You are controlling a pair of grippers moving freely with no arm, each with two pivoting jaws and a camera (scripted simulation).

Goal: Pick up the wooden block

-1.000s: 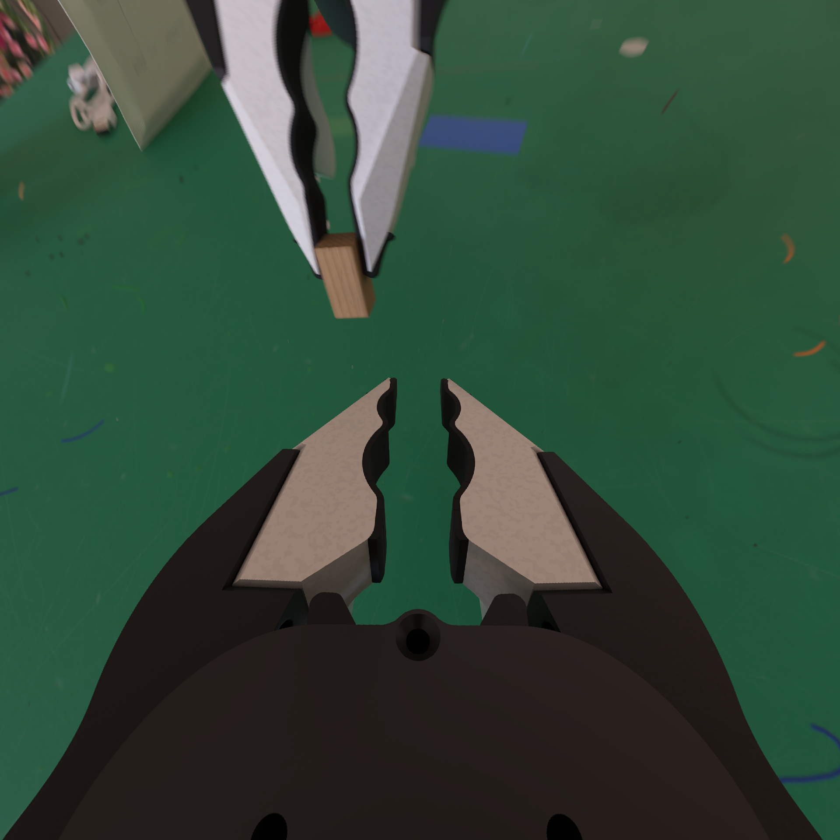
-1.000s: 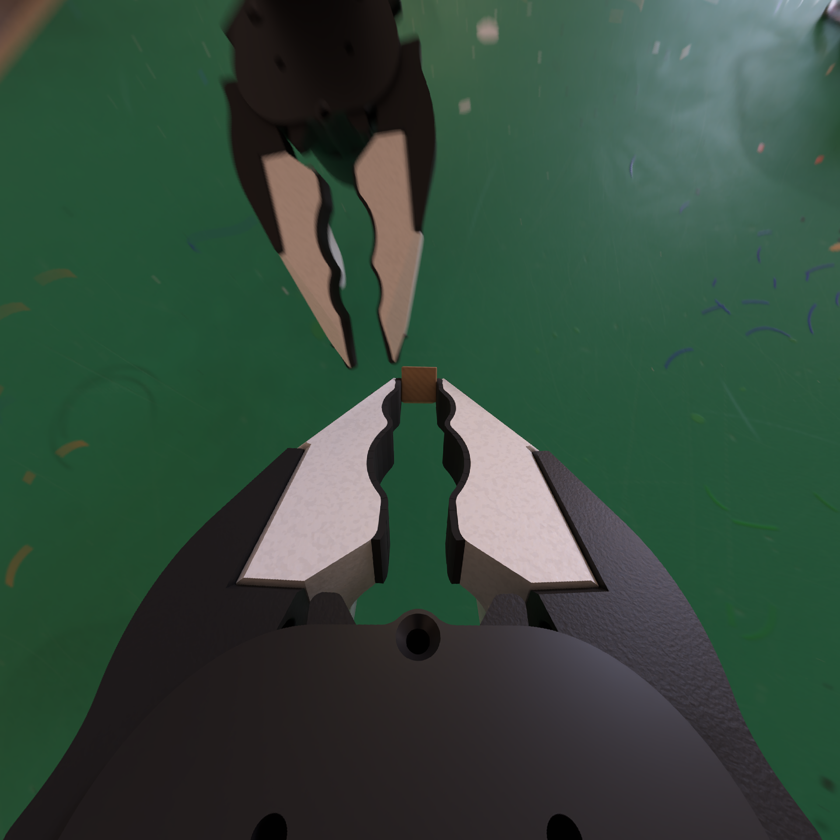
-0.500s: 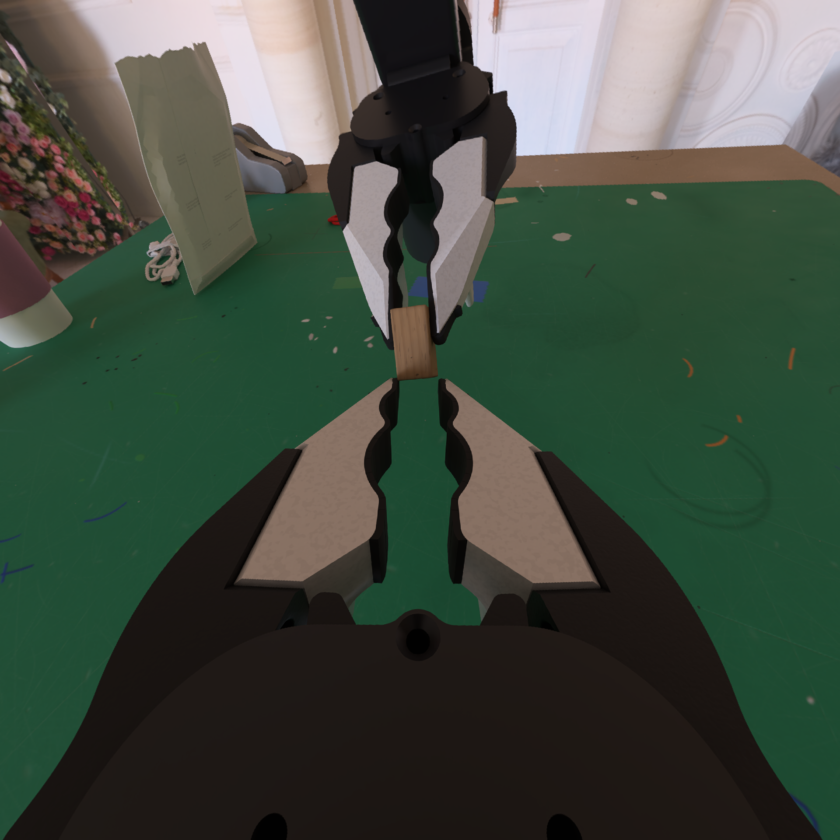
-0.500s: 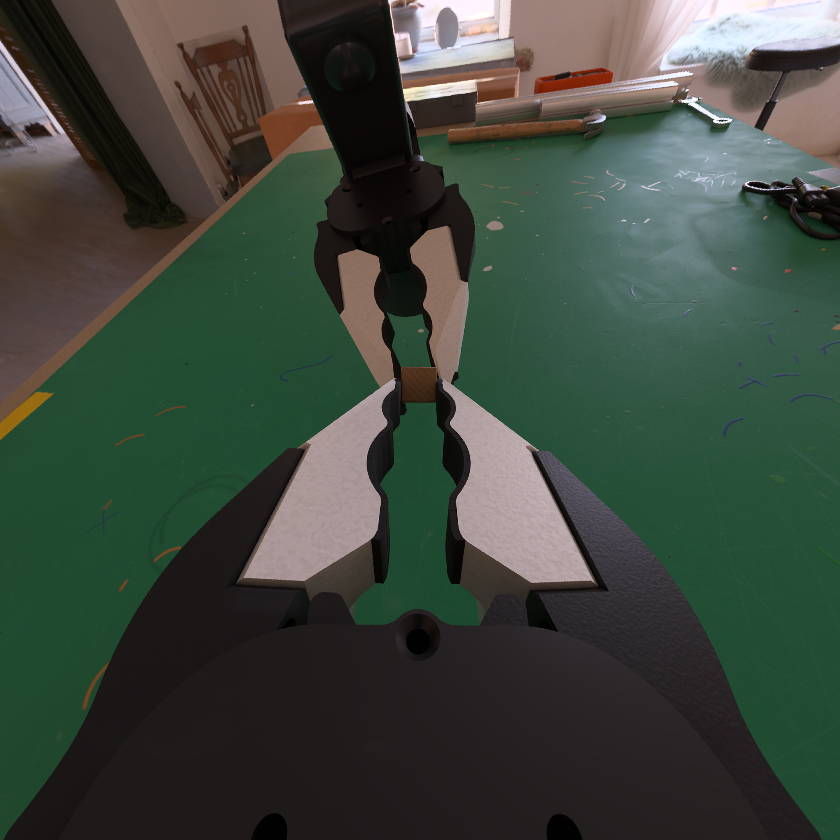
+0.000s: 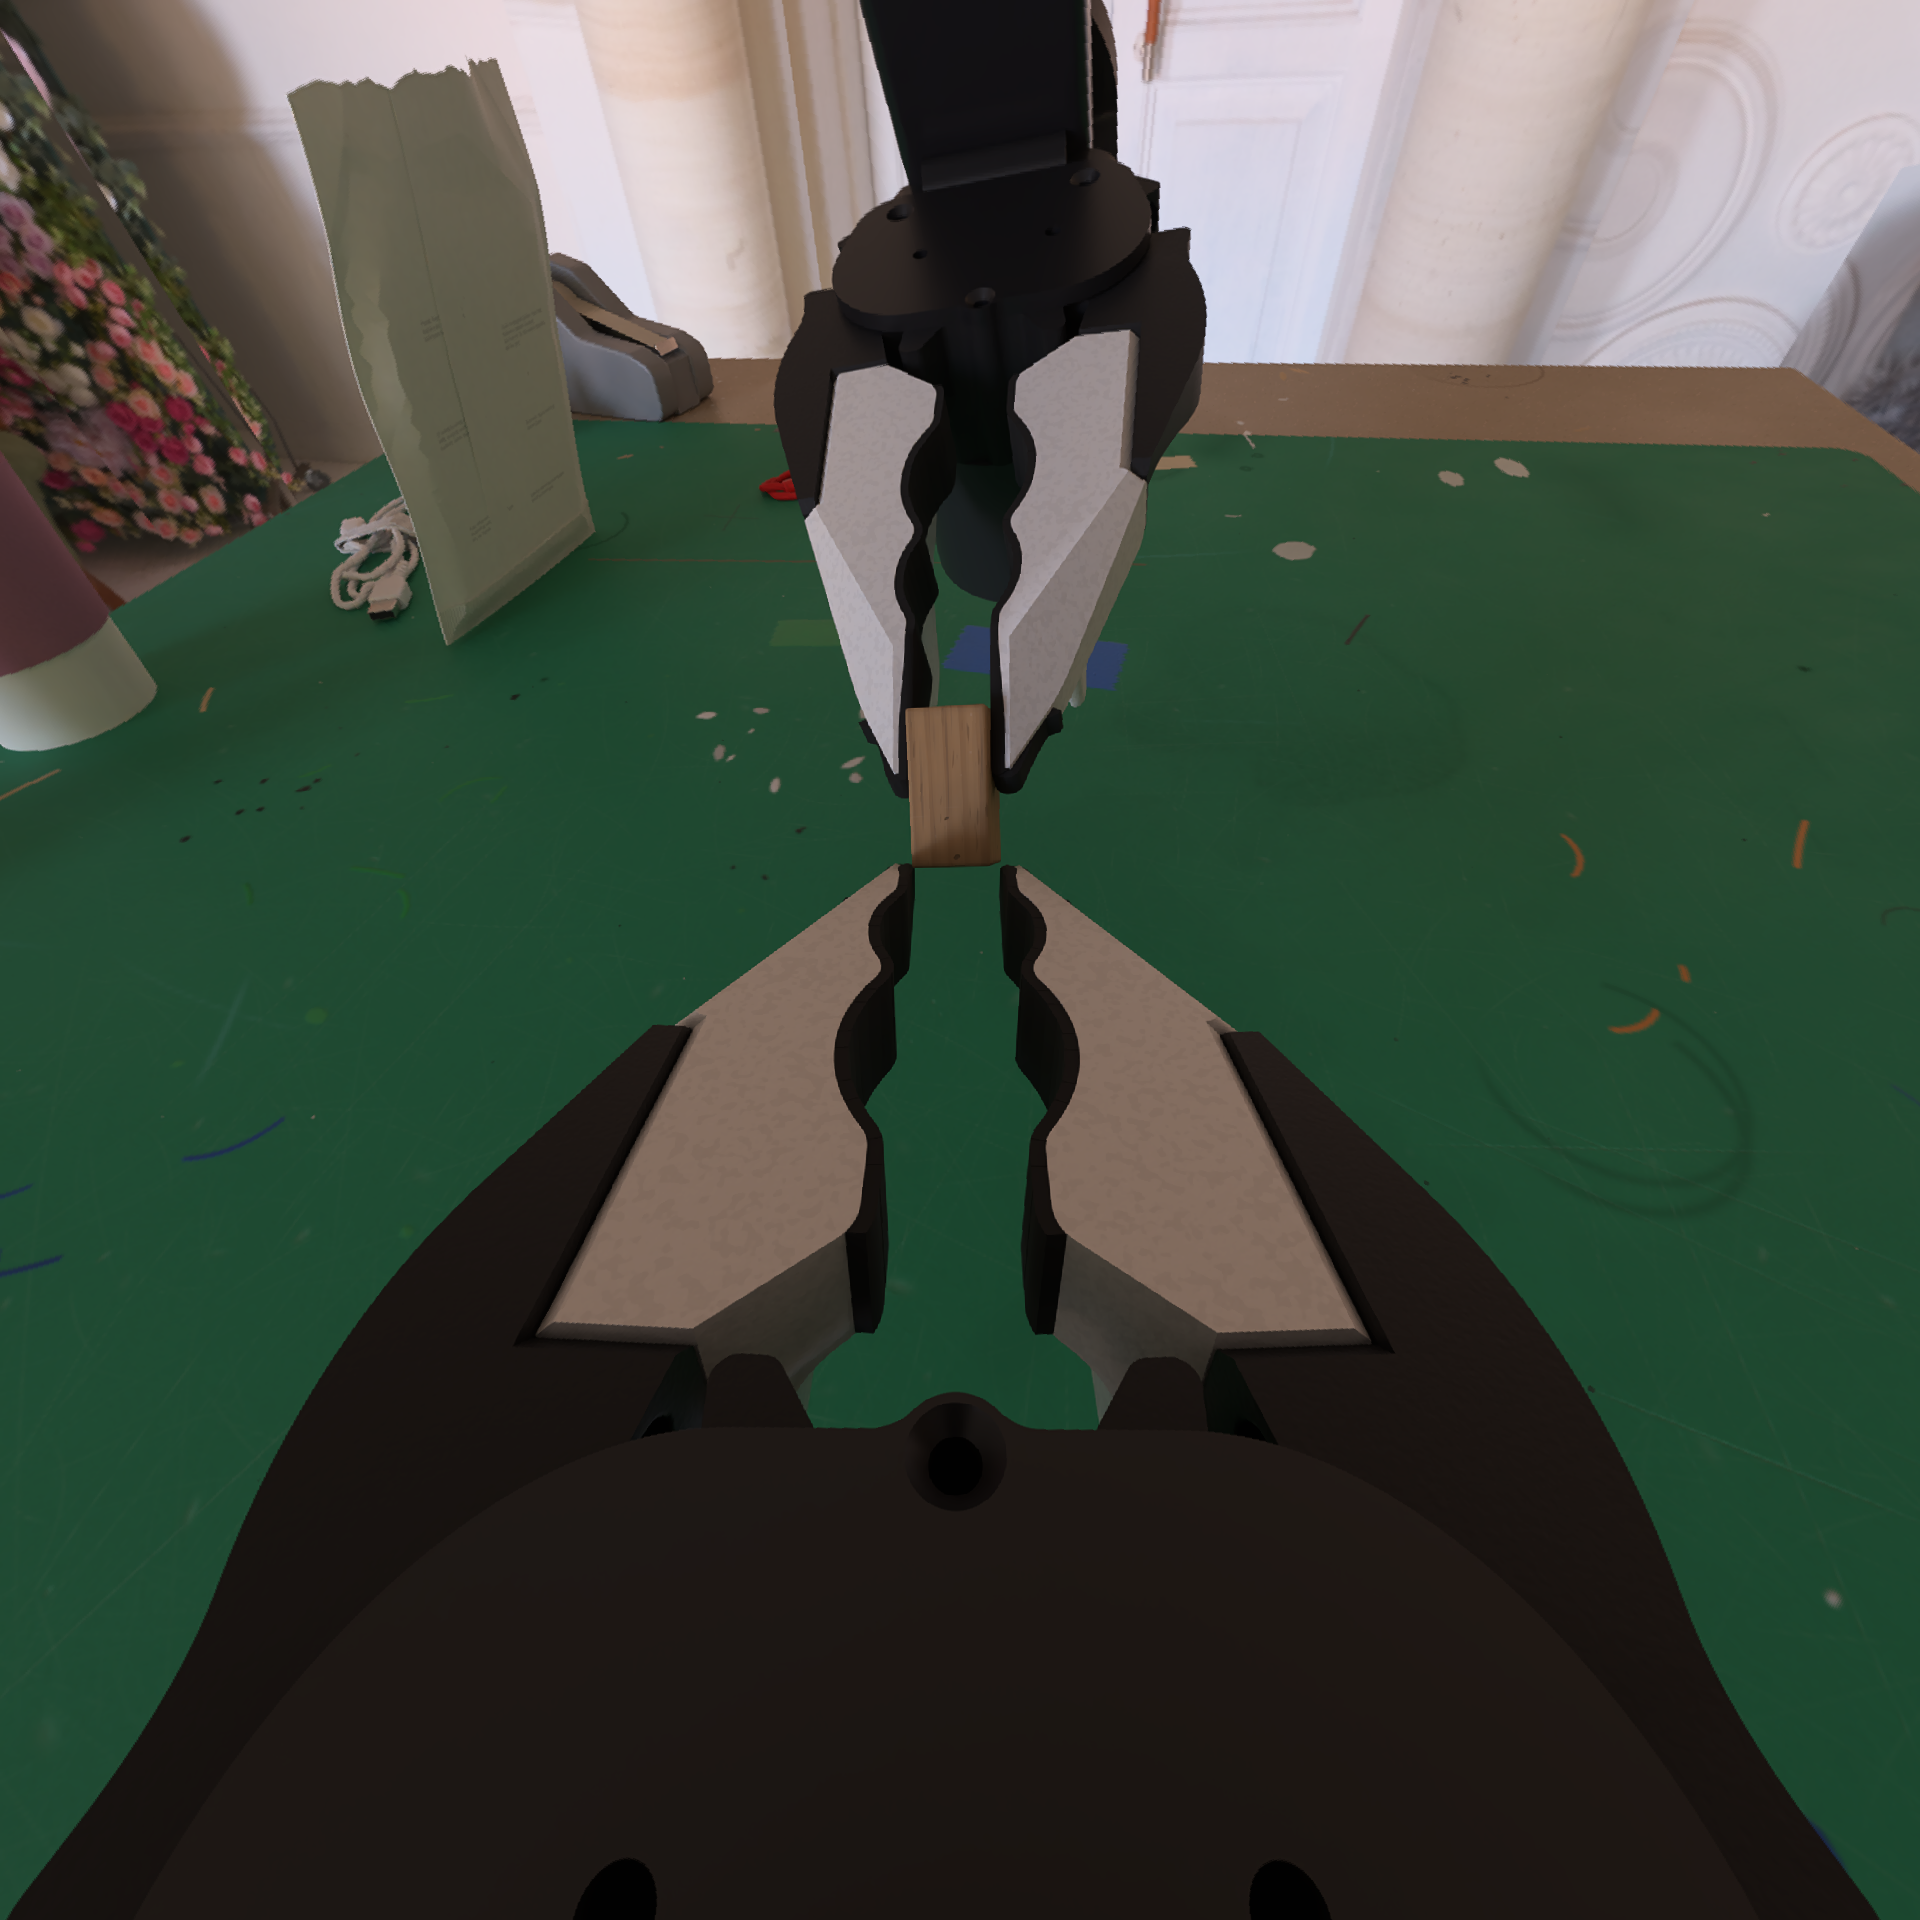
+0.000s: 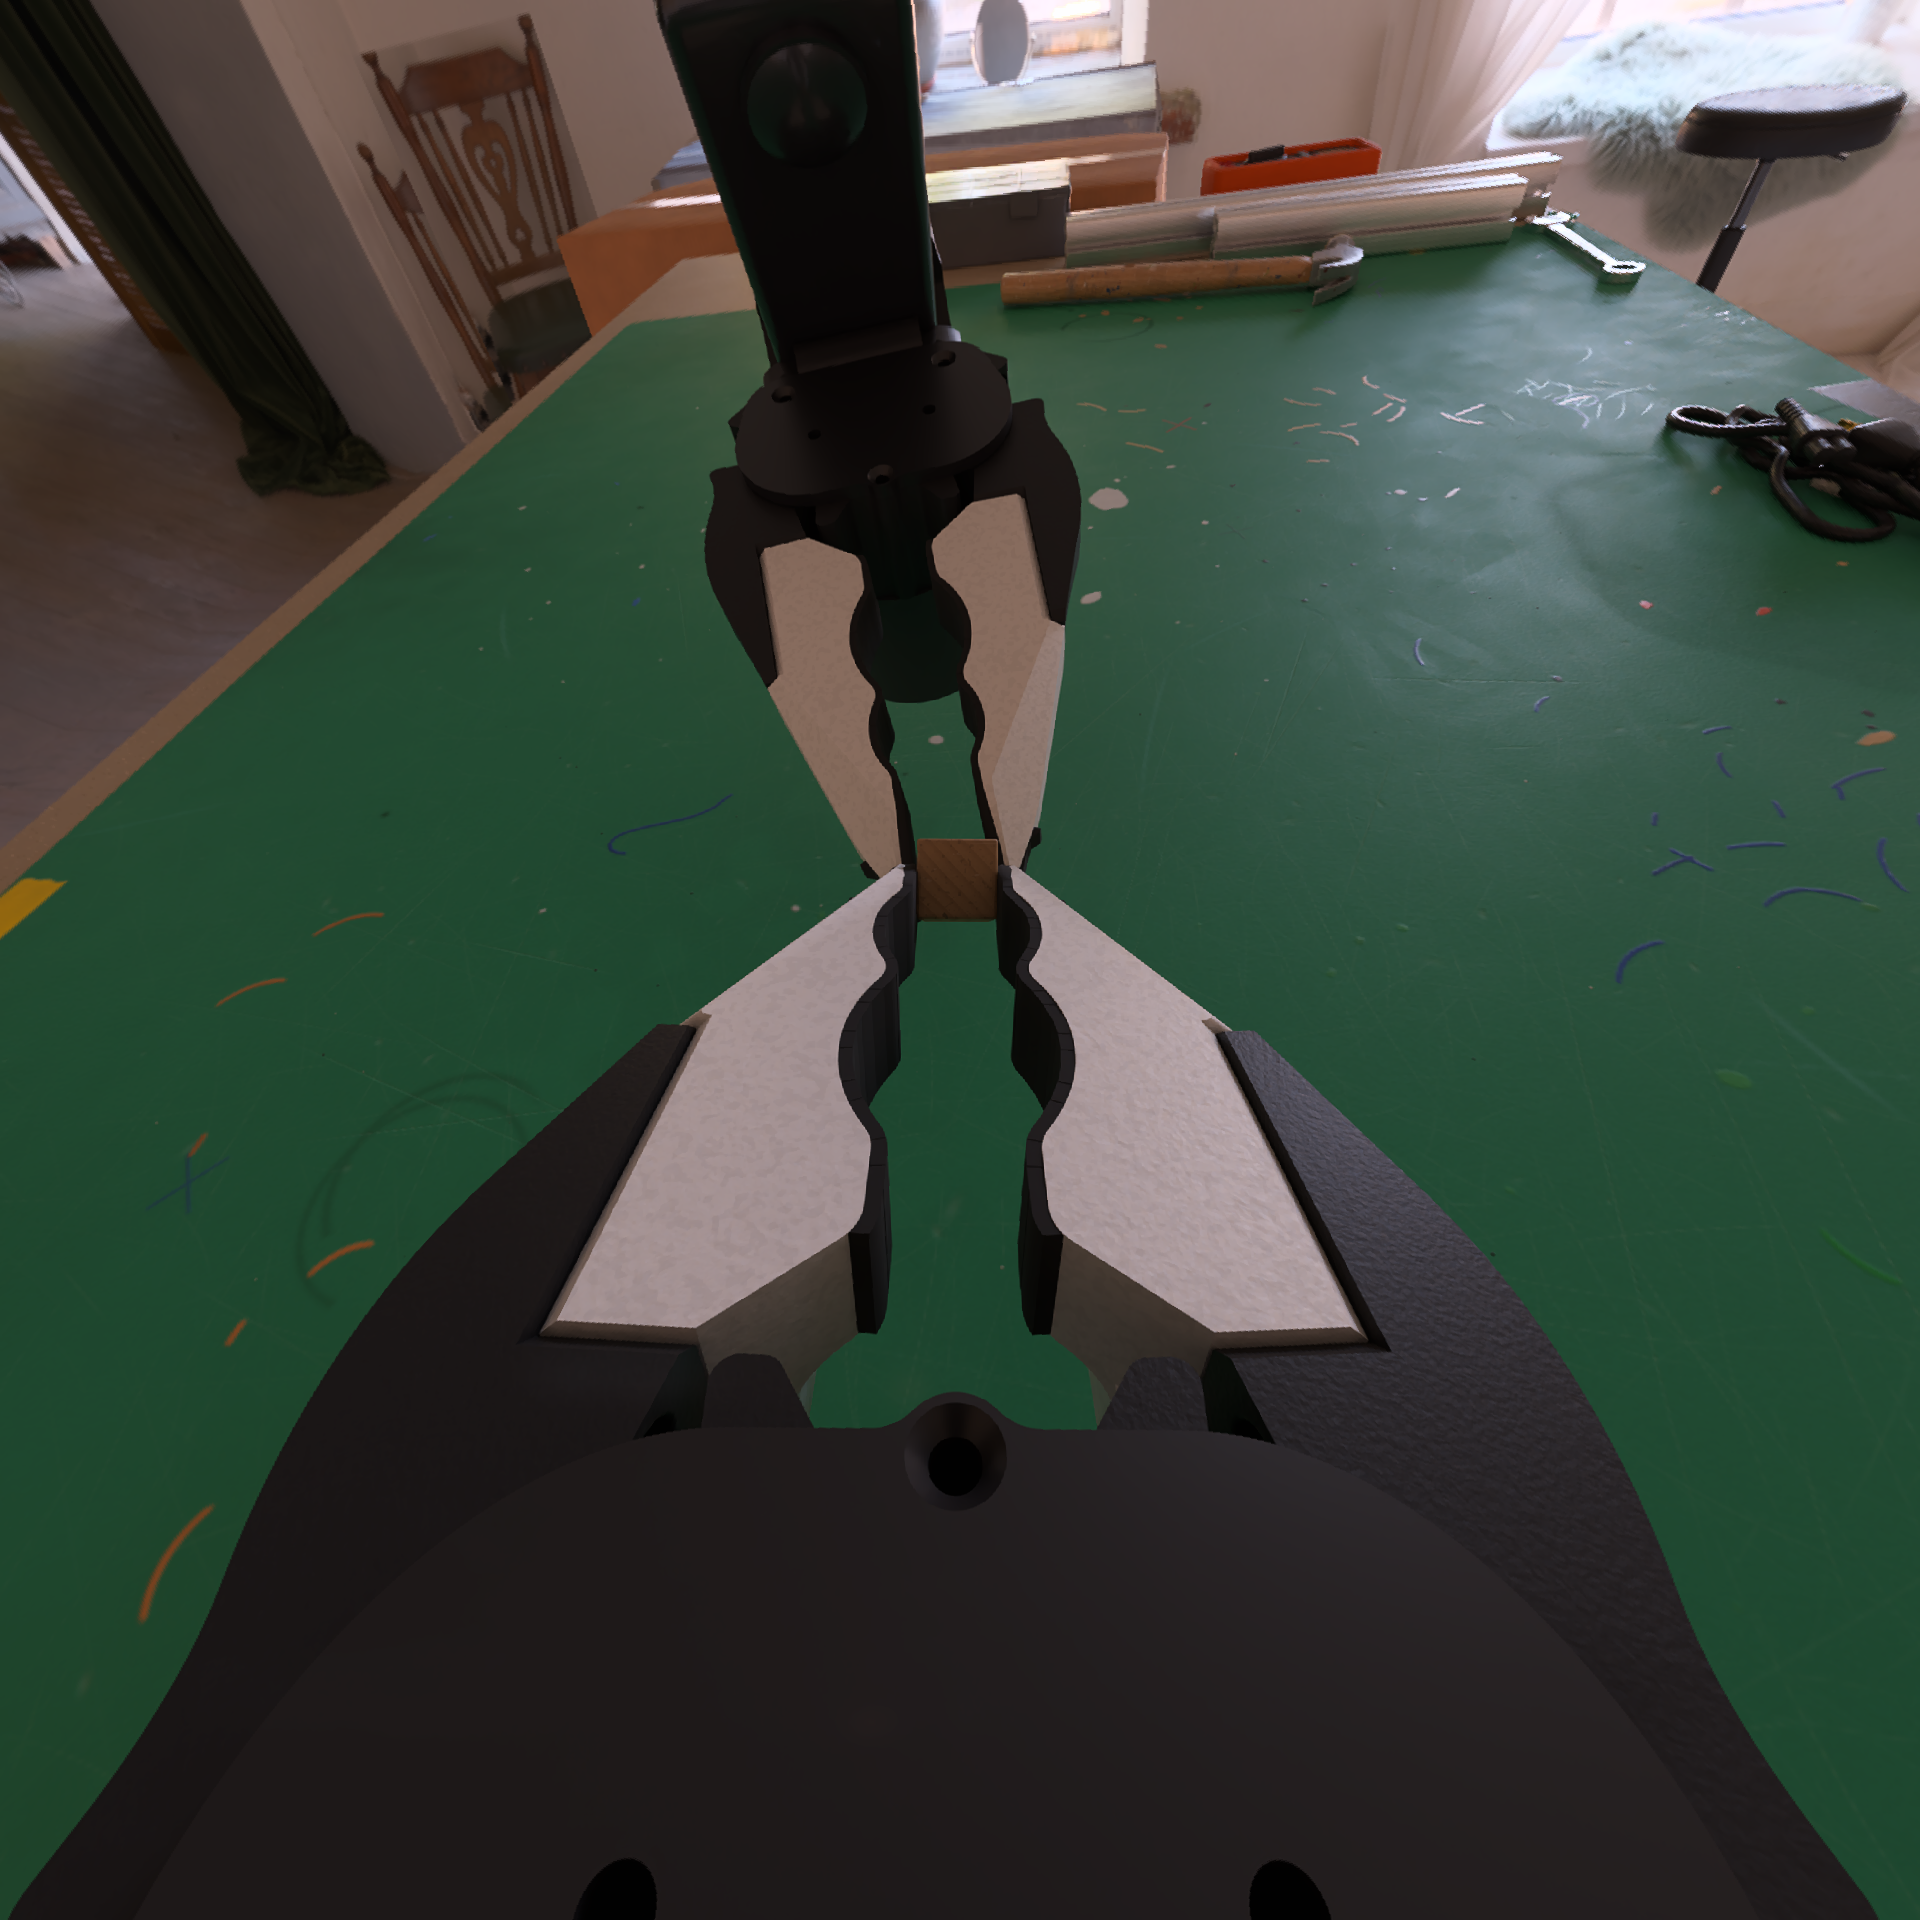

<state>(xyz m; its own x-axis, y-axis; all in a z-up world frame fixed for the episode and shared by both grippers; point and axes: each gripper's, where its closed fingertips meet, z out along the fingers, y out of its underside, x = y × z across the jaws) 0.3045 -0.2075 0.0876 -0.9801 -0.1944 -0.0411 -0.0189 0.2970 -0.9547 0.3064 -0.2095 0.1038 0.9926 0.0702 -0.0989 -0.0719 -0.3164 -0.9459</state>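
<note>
The wooden block (image 6: 956, 883) is a small light-brown piece held above the green mat (image 6: 1351, 935). My right gripper (image 6: 957, 878) is shut on it at the fingertips. In the left wrist view the block (image 5: 948, 800) sticks out of the right gripper (image 5: 951, 774) toward me. My left gripper (image 5: 956, 883) faces it tip to tip, with its jaws a block's width apart and empty, just short of the block's free end. In the right wrist view the left gripper (image 6: 954, 854) has its tips flanking the block's far end.
A pale paper bag (image 5: 457, 343), a white cable (image 5: 374, 561) and a cone-shaped cup (image 5: 52, 665) stand at the left. A hammer (image 6: 1174, 275), a wrench (image 6: 1590, 249) and black straps (image 6: 1808, 468) lie at the far side. The table edge (image 6: 260, 644) runs along the left.
Both wrist views have tilted up from the mat to level. The two grippers have closed the distance, so the left tips now sit at the block's free end. The right gripper's hold is unchanged.
</note>
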